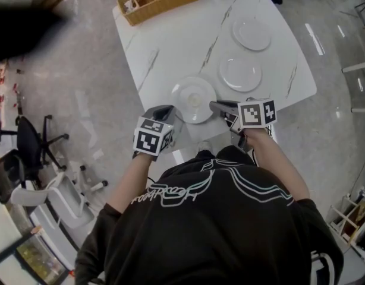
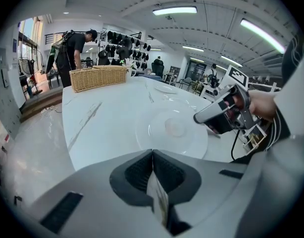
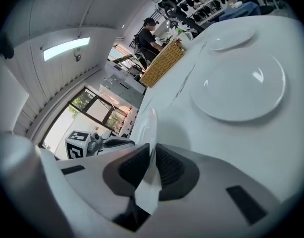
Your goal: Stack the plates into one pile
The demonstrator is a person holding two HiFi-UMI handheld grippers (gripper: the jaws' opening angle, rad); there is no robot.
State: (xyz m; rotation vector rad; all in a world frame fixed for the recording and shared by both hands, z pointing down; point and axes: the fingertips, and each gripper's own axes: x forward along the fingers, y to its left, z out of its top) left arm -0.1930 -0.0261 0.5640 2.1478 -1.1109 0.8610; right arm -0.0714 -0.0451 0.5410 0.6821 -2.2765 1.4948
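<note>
The person's black shirt [image 1: 206,218] fills the foreground. Just beyond it, the right gripper [image 1: 214,105] is clamped on the right rim of the nearest plate [image 1: 193,100], which is at the table's [image 1: 170,46] near edge. The left gripper [image 1: 169,110], jaws together on nothing, sits at that plate's left. The middle plate [image 1: 239,73] and far plate [image 1: 251,34] lie beyond. Best to lift level with a firm grip, then lower squarely onto the middle plate.

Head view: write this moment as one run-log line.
right gripper: jaws shut on nearest plate rim | left gripper: jaws shut, empty, beside it | middle plate, far plate: unstacked
</note>
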